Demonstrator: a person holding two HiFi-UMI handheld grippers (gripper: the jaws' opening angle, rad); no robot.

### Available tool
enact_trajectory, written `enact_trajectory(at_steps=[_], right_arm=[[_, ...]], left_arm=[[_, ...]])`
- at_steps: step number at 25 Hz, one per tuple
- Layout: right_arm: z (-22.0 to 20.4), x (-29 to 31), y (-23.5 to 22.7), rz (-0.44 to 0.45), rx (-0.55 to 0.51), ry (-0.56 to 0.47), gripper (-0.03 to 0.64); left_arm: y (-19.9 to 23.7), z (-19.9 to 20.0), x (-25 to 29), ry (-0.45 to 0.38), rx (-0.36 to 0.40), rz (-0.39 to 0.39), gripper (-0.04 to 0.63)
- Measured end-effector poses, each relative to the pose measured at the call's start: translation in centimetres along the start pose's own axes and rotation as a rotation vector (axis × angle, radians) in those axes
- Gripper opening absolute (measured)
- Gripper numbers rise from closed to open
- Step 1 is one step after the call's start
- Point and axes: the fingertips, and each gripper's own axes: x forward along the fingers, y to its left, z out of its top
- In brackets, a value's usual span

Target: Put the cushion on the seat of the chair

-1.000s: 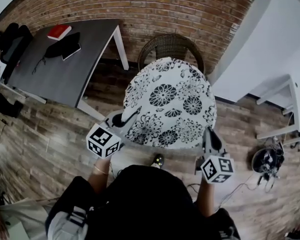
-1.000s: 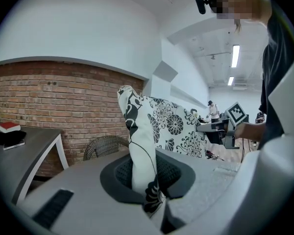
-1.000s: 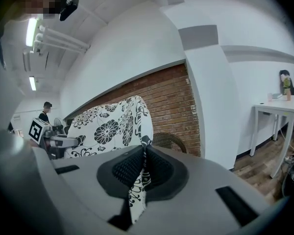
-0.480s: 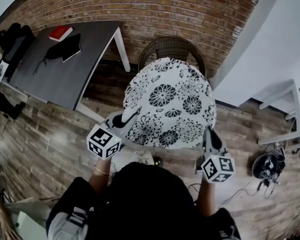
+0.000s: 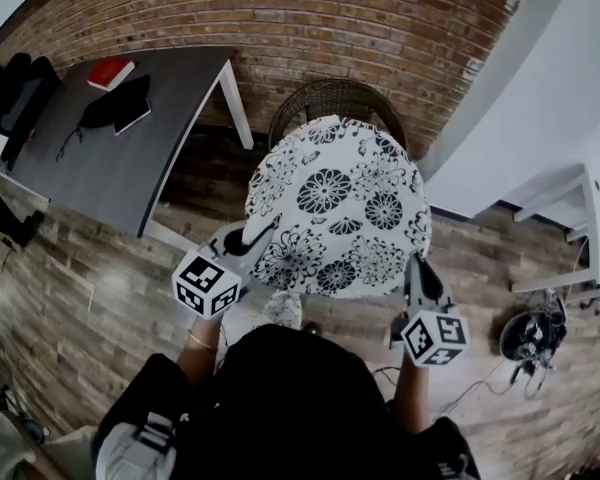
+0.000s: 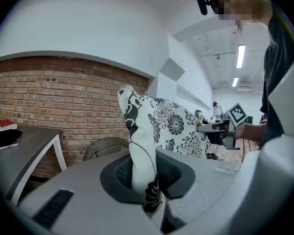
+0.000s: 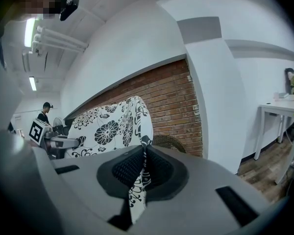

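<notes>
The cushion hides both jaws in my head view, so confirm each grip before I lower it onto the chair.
Observer: The left hand-held gripper is shut on the cushion's edge, fabric pinched between its jaws.
Operator: Now report the right one.
Observer: The right hand-held gripper is shut on a thin fold of the cushion's rim.
Operator: Check for bystanders.
Observer: The right gripper view shows a person small in the background, beyond the cushion.

White cushion point(image 5: 340, 208) with black flowers, dark woven chair point(image 5: 332, 97), grey table point(image 5: 95, 163), red book point(image 5: 108, 72), red-brick wall point(image 5: 280, 8).
</notes>
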Motion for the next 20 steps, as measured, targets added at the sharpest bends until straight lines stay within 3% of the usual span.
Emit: enact_trajectory(at_steps=[20], right_arm=[[0.9, -0.3, 0.4, 0.013, -0.028, 0.018, 0.012]], left_arm=[[-0.5, 0.0, -0.1, -0.013, -0.014, 0.002, 0.025]])
